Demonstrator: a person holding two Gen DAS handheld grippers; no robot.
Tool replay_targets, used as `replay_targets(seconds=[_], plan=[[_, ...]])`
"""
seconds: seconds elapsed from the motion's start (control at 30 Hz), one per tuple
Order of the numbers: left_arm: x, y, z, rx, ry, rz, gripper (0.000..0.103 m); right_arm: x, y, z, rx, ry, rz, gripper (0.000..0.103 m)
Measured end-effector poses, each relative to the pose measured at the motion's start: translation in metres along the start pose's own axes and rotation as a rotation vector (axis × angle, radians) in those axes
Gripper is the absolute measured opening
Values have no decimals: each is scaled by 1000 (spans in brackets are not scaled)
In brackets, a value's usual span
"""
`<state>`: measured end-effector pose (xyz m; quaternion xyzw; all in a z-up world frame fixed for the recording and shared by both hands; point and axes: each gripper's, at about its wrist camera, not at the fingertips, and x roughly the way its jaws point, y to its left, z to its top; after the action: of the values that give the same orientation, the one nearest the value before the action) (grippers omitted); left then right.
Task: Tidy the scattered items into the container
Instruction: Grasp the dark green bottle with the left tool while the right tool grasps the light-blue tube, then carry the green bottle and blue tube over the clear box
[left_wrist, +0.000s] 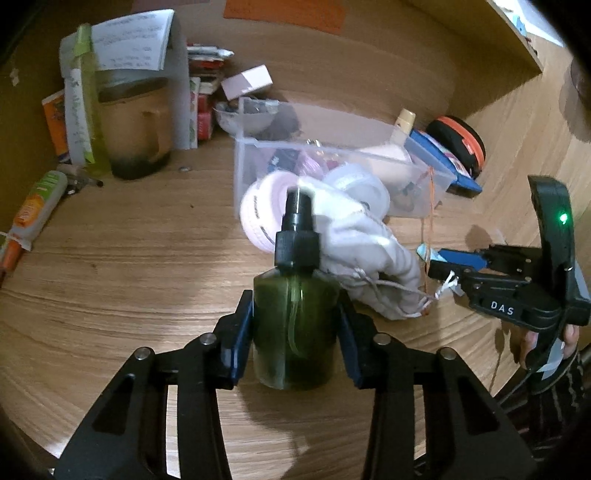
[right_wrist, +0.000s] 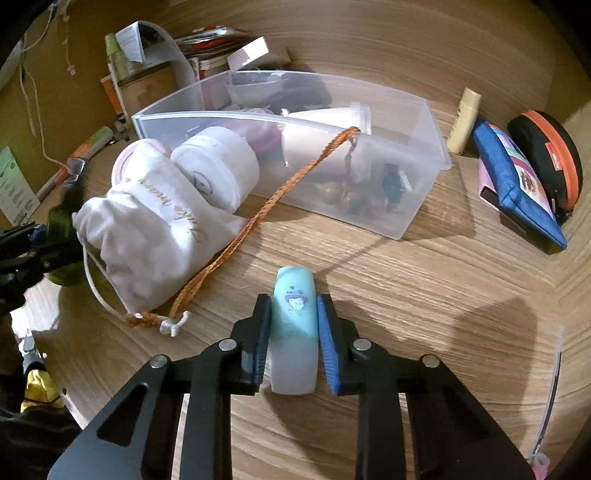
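My left gripper (left_wrist: 295, 325) is shut on a dark green spray bottle (left_wrist: 295, 325) with a black pump top, upright on the wooden desk. My right gripper (right_wrist: 293, 332) is shut on a small pale turquoise tube (right_wrist: 294, 325) with a cartoon print, lying on the desk. The clear plastic container (right_wrist: 406, 206) stands beyond both, holding several small items. A white drawstring pouch (right_wrist: 155, 236), two white round tubs (right_wrist: 221, 166) and an orange braided cord (right_wrist: 236, 240) lie in front of the container's left end. The right gripper (left_wrist: 439, 264) also shows in the left wrist view.
A blue pouch (right_wrist: 517, 188), a black and orange round case (right_wrist: 550, 155) and a beige tube (right_wrist: 463, 122) sit right of the container. A jar (left_wrist: 133, 122), boxes and papers crowd the back left. An orange and green tube (left_wrist: 33, 210) lies at far left.
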<state>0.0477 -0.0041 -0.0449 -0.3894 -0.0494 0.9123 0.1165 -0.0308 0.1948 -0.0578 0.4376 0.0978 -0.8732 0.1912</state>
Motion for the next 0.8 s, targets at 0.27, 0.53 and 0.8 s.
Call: replay_targets(seconds=[0.27, 0.53, 0.8], plan=[[-6, 9, 4, -14, -28, 35, 41, -11, -11, 3, 51, -43, 1, 23], [-13, 16, 13, -21, -66, 67, 41, -29, -25, 5, 93, -97, -29, 23], [-21, 10, 29, -1, -139, 72, 41, -47, -34, 18, 121, -159, -60, 23]])
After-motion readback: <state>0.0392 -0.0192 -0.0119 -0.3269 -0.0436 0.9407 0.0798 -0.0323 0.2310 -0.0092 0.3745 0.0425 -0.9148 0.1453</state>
